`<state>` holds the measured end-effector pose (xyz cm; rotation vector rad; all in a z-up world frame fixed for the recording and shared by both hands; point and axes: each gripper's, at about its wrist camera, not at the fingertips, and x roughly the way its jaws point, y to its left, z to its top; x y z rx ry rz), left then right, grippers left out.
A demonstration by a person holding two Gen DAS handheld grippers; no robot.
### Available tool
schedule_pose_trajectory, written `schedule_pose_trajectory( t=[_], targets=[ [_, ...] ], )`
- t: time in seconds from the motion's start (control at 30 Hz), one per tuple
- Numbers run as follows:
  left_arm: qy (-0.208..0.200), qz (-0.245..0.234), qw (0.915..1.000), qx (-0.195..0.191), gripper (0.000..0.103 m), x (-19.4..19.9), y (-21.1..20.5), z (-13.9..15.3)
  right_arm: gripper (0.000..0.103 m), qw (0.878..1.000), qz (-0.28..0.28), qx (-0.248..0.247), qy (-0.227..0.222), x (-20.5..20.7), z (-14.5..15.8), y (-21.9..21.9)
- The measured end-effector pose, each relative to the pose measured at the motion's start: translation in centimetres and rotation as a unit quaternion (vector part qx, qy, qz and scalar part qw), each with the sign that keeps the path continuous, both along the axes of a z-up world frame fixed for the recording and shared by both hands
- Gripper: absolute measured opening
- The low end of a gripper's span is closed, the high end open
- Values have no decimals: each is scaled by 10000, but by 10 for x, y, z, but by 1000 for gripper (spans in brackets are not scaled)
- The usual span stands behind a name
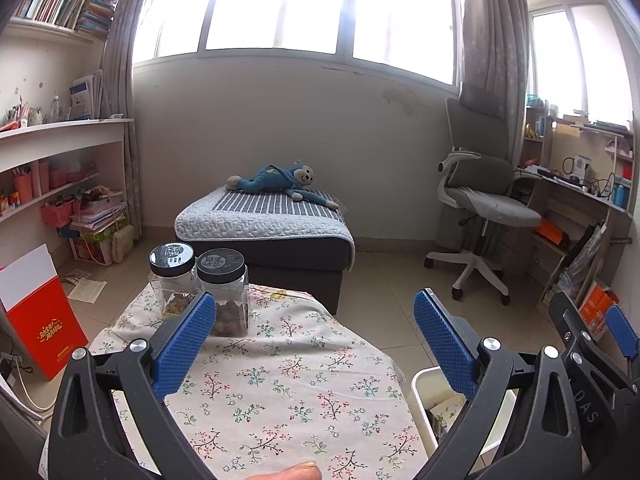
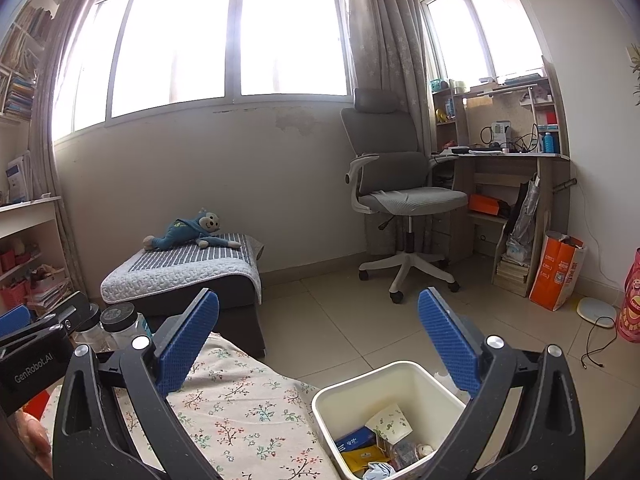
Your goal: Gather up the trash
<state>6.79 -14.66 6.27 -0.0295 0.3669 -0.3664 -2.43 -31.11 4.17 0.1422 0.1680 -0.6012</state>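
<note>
At the bottom of the left wrist view the left gripper (image 1: 314, 336) fills the lower frame, its 2 blue fingers (image 1: 186, 344) spread wide with nothing between them. It hangs over a table covered in a floral cloth (image 1: 280, 392). A fingertip (image 1: 288, 474) shows at the bottom edge. The right gripper (image 2: 318, 340) in its own view is spread just as wide and grips nothing; part of it also shows at the right edge of the left view.

Low and right of centre in the right wrist view stands a white bin (image 2: 356, 388), just beside the table's edge and under the right gripper. The trash lies inside it: a crumpled paper cup (image 2: 390, 420) with a leaf print, a blue packet (image 2: 354, 438), a yellow wrapper (image 2: 362, 458) and some pale crumpled scraps at the bottom. In the left view only the bin's rim shows at lower right, behind the right-hand finger.

Further up the cloth, left of centre in the left view, 2 clear jars (image 1: 224, 292) with black lids stand side by side, touching or nearly so, each partly filled with brown nuts or the like.

Beyond the table sits a dark ottoman (image 1: 264, 240) with a quilted cover, and a blue stuffed monkey (image 1: 276, 180) lies on top. To the right a grey office chair (image 1: 476, 196) faces a cluttered desk (image 2: 504, 160). Shelves with books and pink baskets (image 1: 56, 212) run down the left edge, a red box (image 1: 40, 320) stands on the floor below them, and bright windows with curtains (image 1: 492, 24) span the top
</note>
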Motion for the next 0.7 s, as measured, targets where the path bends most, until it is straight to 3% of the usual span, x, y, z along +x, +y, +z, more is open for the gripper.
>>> schedule_pose_trajectory(
  t=[0.7],
  targets=[
    [-127, -20, 9999, 55, 95, -1, -5, -3, 96, 10000, -20, 6, 51, -5, 0, -4]
  ],
)
